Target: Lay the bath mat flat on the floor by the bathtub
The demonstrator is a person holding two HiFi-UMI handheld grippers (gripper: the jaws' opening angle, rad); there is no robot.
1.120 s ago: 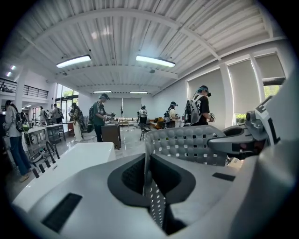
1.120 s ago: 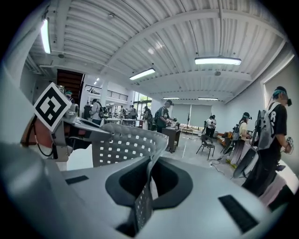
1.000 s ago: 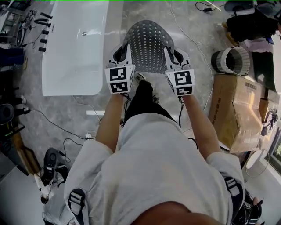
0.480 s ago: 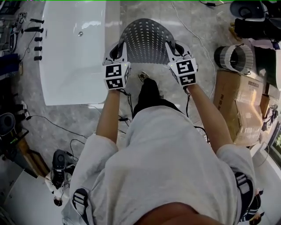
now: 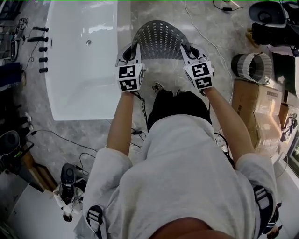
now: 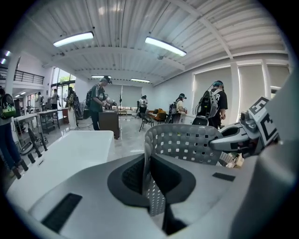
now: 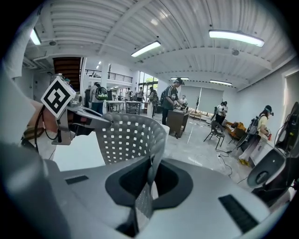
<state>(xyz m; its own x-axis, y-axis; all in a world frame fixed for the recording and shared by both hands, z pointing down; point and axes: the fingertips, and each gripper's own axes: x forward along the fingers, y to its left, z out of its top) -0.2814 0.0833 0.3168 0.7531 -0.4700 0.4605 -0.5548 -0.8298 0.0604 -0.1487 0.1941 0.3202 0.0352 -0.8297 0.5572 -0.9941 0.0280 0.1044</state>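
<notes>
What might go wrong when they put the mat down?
The bath mat is pinched only at its edges by the left gripper and right gripper, so it might slip out. It arches between them and could land curled, not flat. Cables lie on the floor near the feet, a possible trip.

The bath mat (image 5: 159, 39) is mid-grey, pierced all over by a regular grid of small square holes. Next to it, the bathtub (image 5: 79, 70) is plain glossy white. The floor (image 5: 154, 11) around the bathtub is pale grey with cloudy marbling. My left gripper (image 5: 130, 50) and right gripper (image 5: 188, 50) are white, their cubes patterned with black-and-white squares. Well away from the bathtub, the cardboard box (image 5: 252, 107) is brown.
</notes>
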